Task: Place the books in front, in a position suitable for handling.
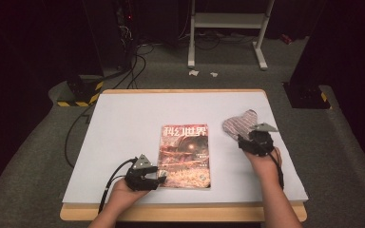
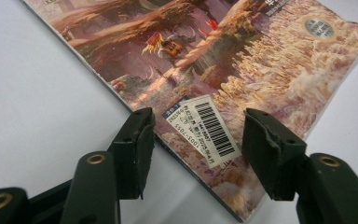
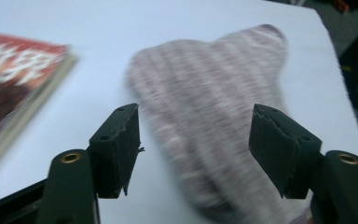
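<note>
Between the spread jaws of the left gripper (image 2: 193,154): magazine (image 2: 223,70), lower corner with barcode label (image 2: 212,130), flat on white table (image 2: 37,93); pads clear of it. Ahead of the right gripper (image 3: 193,149), jaws wide apart, nothing pinched: striped sock (image 3: 214,116), lying flat, magazine off to one side.

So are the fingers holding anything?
No. The left gripper sits open at the magazine's barcode corner, and the right gripper is open over the striped cloth.

Dim room, grey carpet floor (image 1: 33,156), white metal stand (image 1: 228,28) behind, black cables (image 1: 133,66), hazard-striped base (image 1: 78,92)
</note>
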